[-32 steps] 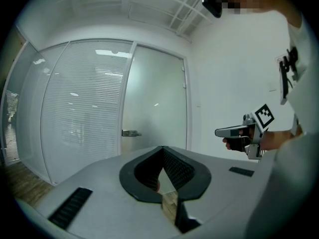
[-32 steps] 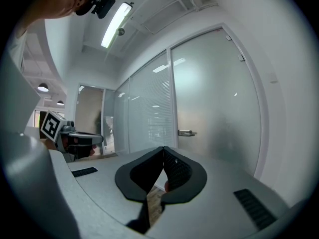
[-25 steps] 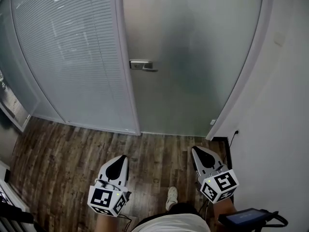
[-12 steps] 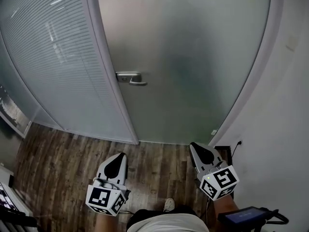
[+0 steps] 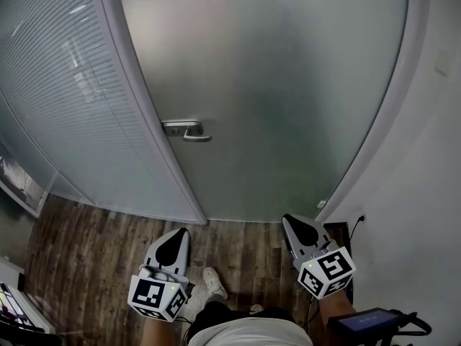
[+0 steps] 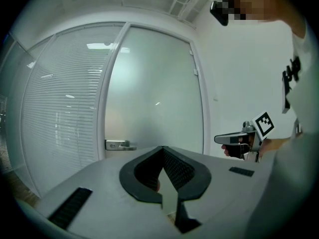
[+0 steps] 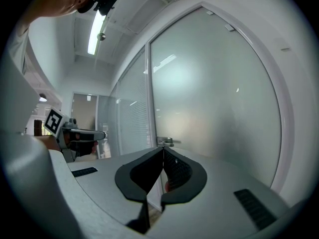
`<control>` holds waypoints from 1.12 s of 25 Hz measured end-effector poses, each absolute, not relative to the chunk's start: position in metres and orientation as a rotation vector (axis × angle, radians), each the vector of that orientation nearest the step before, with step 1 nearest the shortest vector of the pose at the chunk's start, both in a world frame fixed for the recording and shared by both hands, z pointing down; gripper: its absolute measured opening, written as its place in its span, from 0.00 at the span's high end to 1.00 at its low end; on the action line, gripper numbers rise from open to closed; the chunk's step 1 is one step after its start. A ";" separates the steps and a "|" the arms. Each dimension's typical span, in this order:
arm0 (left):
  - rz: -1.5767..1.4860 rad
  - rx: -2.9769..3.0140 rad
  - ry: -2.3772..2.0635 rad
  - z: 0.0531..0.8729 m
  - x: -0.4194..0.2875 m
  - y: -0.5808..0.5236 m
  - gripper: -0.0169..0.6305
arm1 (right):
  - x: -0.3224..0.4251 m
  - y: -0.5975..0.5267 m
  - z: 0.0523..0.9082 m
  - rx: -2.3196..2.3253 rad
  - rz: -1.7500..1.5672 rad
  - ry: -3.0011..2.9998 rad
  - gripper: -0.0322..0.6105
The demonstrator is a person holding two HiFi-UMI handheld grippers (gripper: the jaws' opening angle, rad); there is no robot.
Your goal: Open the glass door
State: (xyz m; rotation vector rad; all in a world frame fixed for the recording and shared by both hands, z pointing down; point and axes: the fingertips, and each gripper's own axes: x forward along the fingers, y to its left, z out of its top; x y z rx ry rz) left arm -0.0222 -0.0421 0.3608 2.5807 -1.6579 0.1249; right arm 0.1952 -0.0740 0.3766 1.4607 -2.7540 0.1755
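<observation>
Soft, even indoor light fills all three views. The frosted glass door (image 5: 274, 85) glows pale grey-green, with a dim, blurred shadow across its middle in the head view. Ceiling lamps glint as white streaks on the slatted glass panel (image 5: 57, 85). A ceiling strip light (image 7: 93, 36) burns bright in the right gripper view. Both gripper views are fisheye, black at the corners, and the door frame (image 6: 201, 98) bows. The wooden floor (image 5: 94, 240) lies darker.

The glass door (image 5: 288, 85) is showing a frosted, matt face. Its handle (image 5: 185, 130) is gleaming as brushed metal. The floor (image 5: 101, 244) is showing dark, grainy wood planks; the wall (image 5: 425, 215) is looking matt white.
</observation>
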 end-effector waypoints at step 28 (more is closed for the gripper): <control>0.067 2.630 -1.488 0.369 -0.154 -0.267 0.97 | 0.034 -0.267 0.342 1.428 0.065 -2.670 0.95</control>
